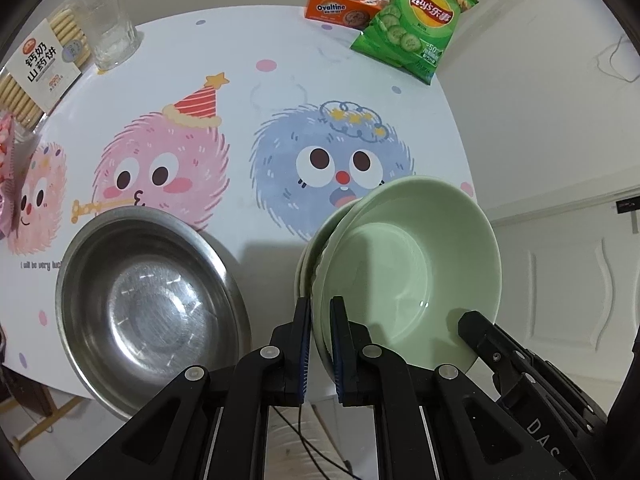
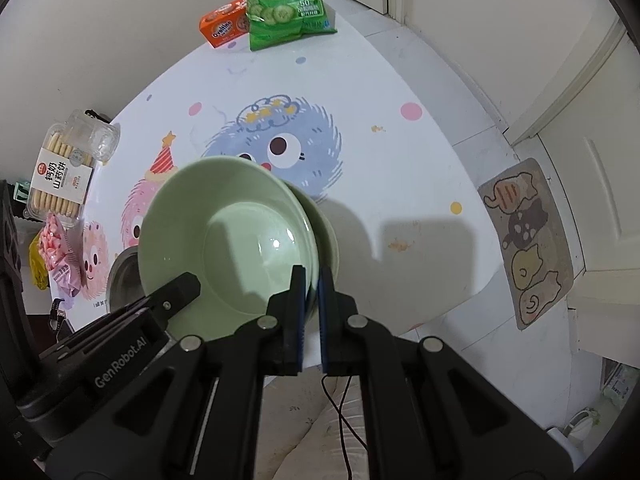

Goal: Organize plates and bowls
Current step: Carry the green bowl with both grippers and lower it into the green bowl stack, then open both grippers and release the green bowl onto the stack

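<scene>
Left gripper (image 1: 320,312) clamped on near rim of the green bowl (image 1: 408,264); right gripper (image 2: 313,280) clamped on its opposite rim. Bowl held tilted above the table (image 1: 248,52), nested in a second green dish (image 1: 320,240). Steel bowl (image 1: 148,304) sits alongside.

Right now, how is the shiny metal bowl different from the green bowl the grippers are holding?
The metal bowl is silver and shiny; the green bowl is pale green and glazed. The metal bowl sits flat on the table untouched; the green bowl is tilted, pinched at its rim by the left gripper and right gripper. Both are round and empty.
</scene>
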`<state>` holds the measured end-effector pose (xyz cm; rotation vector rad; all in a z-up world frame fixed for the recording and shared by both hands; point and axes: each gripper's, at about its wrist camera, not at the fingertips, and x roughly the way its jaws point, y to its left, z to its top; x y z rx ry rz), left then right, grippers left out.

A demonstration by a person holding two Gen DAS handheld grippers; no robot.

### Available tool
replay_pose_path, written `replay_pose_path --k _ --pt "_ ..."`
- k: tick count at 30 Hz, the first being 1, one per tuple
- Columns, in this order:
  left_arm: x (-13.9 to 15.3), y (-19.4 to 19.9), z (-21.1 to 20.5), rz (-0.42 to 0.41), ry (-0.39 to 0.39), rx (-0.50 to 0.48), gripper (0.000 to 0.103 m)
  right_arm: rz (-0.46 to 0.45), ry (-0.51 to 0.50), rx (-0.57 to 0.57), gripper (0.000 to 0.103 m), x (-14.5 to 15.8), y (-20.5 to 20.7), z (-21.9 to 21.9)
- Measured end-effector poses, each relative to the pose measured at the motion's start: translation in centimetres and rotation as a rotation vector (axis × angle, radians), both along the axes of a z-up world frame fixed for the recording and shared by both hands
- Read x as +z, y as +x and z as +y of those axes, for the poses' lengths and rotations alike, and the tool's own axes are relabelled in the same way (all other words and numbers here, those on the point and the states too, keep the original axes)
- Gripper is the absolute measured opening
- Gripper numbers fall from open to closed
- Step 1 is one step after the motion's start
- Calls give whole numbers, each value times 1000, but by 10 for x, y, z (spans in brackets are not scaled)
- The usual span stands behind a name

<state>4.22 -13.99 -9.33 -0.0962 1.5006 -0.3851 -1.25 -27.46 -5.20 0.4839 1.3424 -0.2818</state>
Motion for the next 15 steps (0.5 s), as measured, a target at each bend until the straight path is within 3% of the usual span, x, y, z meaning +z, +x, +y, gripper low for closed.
replay_pose_path --k 15 --pt "-8 3 -3 9 29 7 9 44 13 -6 8 -12 1 -1"
